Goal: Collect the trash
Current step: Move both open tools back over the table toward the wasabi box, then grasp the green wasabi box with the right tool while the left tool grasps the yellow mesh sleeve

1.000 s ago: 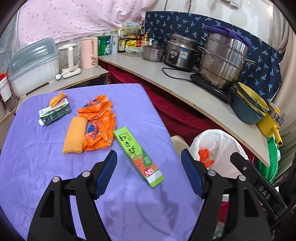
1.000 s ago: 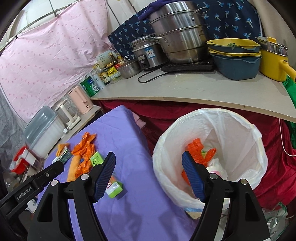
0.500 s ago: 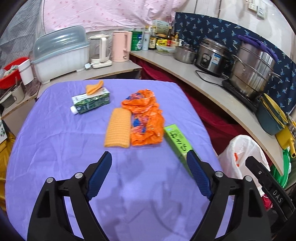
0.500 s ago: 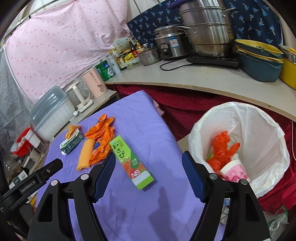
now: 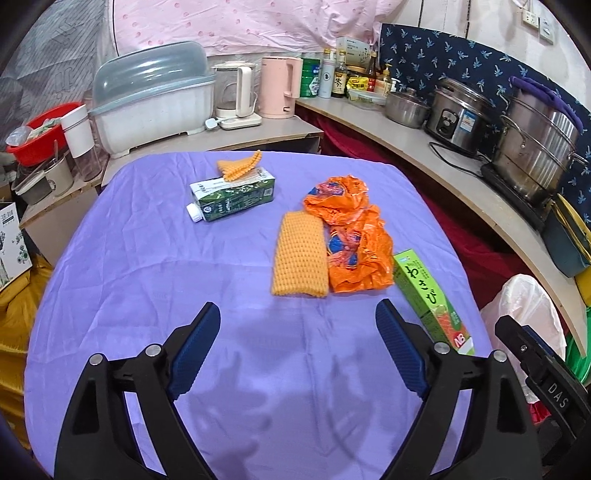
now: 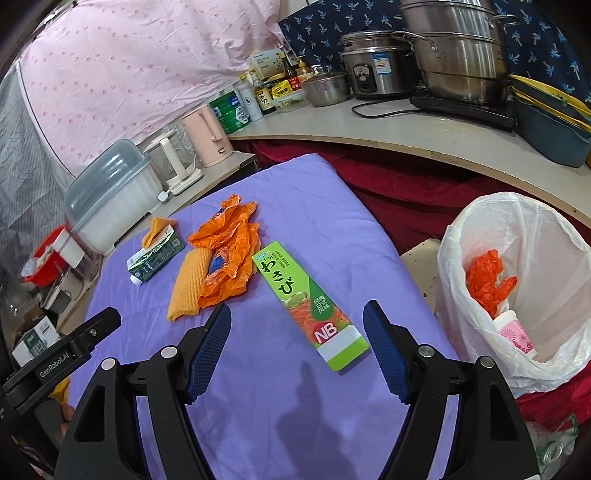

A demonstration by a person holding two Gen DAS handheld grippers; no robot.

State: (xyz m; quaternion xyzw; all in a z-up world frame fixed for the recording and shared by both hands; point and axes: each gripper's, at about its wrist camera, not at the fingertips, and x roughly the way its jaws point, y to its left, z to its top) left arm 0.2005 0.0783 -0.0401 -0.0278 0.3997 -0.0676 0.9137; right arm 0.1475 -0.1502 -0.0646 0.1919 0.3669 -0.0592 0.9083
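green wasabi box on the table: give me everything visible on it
The wasabi box is a long, flat-lying carton, apparently cardboard: green with white Japanese lettering, an orange salmon picture, a red "NB" mark and a white band at its near end. It looks closed and undented. It rests on the purple cloth near the table's right edge, far end right by the orange wrapper; contact is unclear. The right gripper is open just short of it, not touching.

Pink dotted curtain [image 5: 258, 22] behind, navy patterned cloth [image 5: 443, 59] along curved bench [image 5: 461, 184] crowded with pots [image 5: 535, 147], kettles [image 5: 277, 86], bottles [image 5: 338, 79].
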